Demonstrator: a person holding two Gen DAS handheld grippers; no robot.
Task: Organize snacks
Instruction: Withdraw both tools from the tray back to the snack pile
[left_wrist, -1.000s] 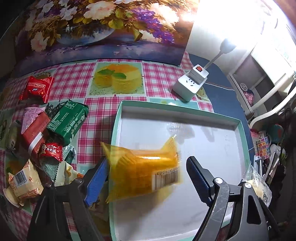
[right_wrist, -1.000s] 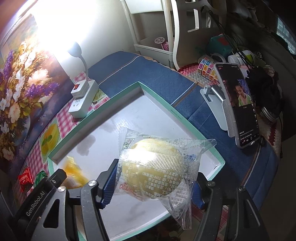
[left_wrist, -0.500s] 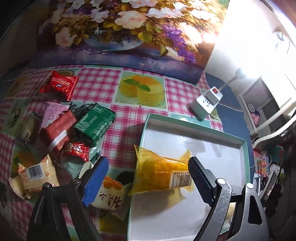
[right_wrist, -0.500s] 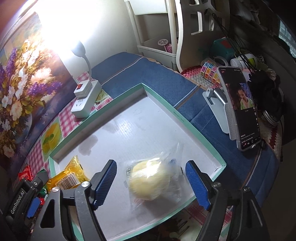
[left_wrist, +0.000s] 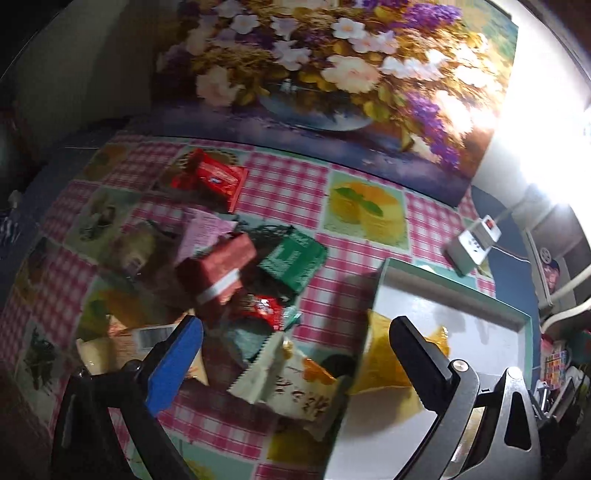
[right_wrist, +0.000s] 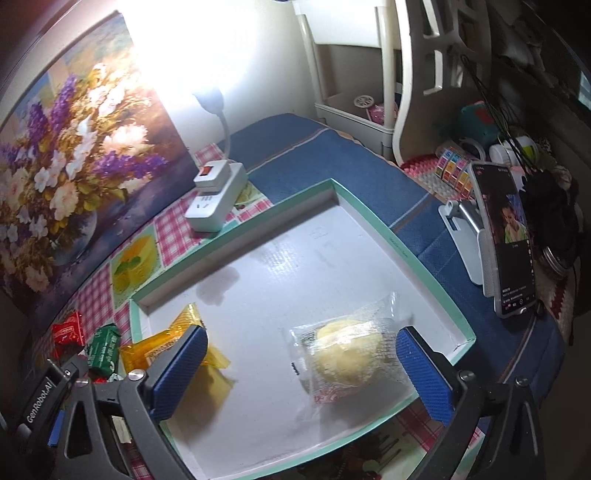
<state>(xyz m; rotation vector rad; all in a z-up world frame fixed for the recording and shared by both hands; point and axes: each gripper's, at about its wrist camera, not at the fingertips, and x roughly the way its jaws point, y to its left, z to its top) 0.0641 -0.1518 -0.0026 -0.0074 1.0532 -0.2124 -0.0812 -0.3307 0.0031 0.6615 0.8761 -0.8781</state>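
Note:
A white tray with a teal rim (right_wrist: 369, 206) (left_wrist: 454, 291) holds a yellow-wrapped cake (right_wrist: 173, 339) (left_wrist: 384, 365) at its left end and a round bun in clear wrap (right_wrist: 351, 354) near its front right. My right gripper (right_wrist: 301, 373) is open and empty above the tray, with the bun between its fingers' line. My left gripper (left_wrist: 295, 354) is open and empty over the snack pile (left_wrist: 236, 280) left of the tray, above a white packet (left_wrist: 291, 380).
The pile holds red (left_wrist: 218, 177), dark red (left_wrist: 218, 273) and green (left_wrist: 295, 262) packets on a checked cloth. A white power strip (right_wrist: 218, 195) stands behind the tray. A phone on a stand (right_wrist: 506, 240) and clutter sit right of it. A flower painting (left_wrist: 332, 74) is at the back.
Both grippers opened. The left one let the yellow cake drop into the tray and swung left over the pile. The right one let the bun fall into the tray.

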